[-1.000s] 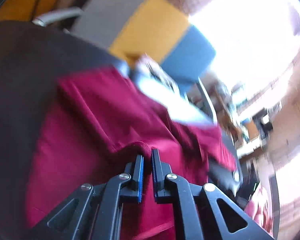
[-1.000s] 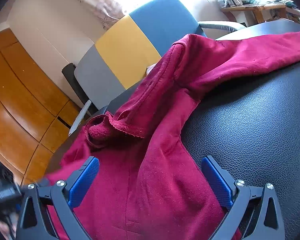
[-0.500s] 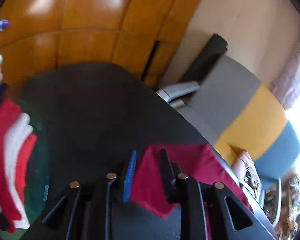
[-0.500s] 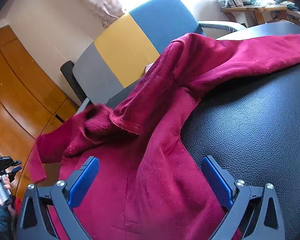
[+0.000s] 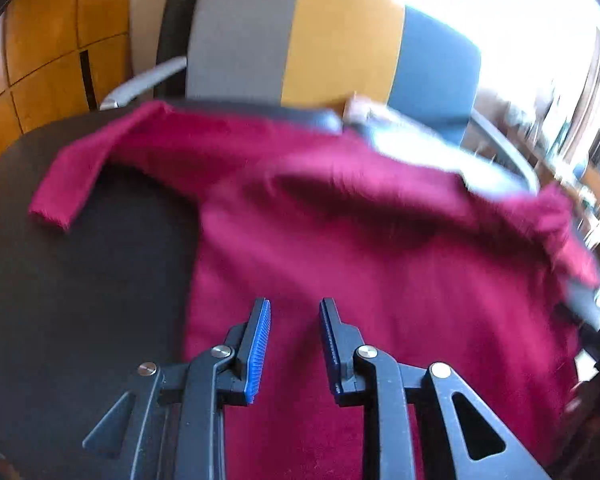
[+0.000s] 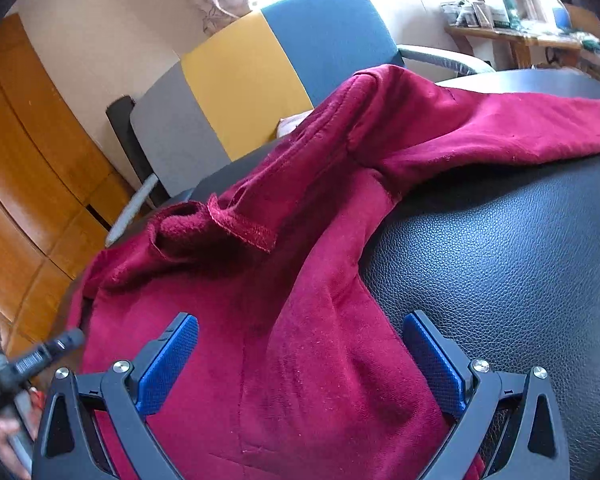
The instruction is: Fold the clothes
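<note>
A maroon long-sleeved top (image 5: 340, 220) lies spread on the black leather table (image 5: 80, 280). One sleeve (image 5: 68, 176) stretches out to the left. My left gripper (image 5: 294, 302) hovers over the body of the top, jaws a little apart with nothing pinched between them. In the right wrist view the top (image 6: 320, 280) bunches at the collar (image 6: 204, 224), and its other sleeve (image 6: 500, 128) runs off to the right. My right gripper (image 6: 300, 320) is wide open, straddling the cloth near its hem without pressing it. The left gripper's body (image 6: 28, 364) shows at the lower left.
A chair with grey, yellow and blue panels (image 5: 340, 40) stands behind the table, close to its far edge. Wooden wall panels (image 6: 28, 160) fill the left. A cluttered wooden shelf (image 6: 520, 36) is at the far right. Bare table (image 6: 500, 260) lies right of the top.
The left gripper was shut on the maroon cloth, then let it go and swung out left and back over the top. The left sleeve now lies flat. The right gripper stayed put.
</note>
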Demonstrator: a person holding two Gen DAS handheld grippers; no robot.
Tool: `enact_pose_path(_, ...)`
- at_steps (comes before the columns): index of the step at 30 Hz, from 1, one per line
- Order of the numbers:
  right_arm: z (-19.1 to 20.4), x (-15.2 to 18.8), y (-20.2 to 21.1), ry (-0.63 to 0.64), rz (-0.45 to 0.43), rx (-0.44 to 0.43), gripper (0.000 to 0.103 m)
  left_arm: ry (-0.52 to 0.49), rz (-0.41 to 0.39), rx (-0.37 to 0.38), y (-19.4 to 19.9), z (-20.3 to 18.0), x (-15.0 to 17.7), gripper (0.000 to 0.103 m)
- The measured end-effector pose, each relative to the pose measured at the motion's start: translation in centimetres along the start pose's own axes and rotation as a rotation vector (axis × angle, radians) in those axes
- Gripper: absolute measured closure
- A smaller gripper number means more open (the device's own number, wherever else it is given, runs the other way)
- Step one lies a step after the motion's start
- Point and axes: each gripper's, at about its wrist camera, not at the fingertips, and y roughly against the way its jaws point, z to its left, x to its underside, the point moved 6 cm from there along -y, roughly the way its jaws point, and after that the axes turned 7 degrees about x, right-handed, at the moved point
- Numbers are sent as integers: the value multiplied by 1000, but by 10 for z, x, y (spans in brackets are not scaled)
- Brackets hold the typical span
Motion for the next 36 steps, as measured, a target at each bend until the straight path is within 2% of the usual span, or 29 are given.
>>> enact_pose_path(5, 7, 3, -2, 81, 24, 100, 0, -41, -23, -47, 2, -6, 26, 76)
enact_pose_path(10, 24, 16, -7, 256, 69, 253, 0, -69, -83, -113, 7, -14, 40, 76)
enact_pose_path(12, 29, 23, -2, 288, 65, 251, 0, -76, -93, -127, 7, -16, 41, 75)
enact_pose_path(21, 27, 36, 17, 270, 58, 235, 0, -123, -69, -127, 5, -13, 45, 73)
enact_pose_path(26, 22, 40, 23, 266, 49, 224, 0, -84, -45, -84, 5, -1, 38, 71)
enact_pose_path(31, 20, 42, 25, 267, 43, 223, 0, -101, -83, -109, 12, 2, 45, 70)
enact_pose_path(36, 23, 36, 23, 260, 37, 207, 0, -74, -99, -97, 16, 7, 50, 70)
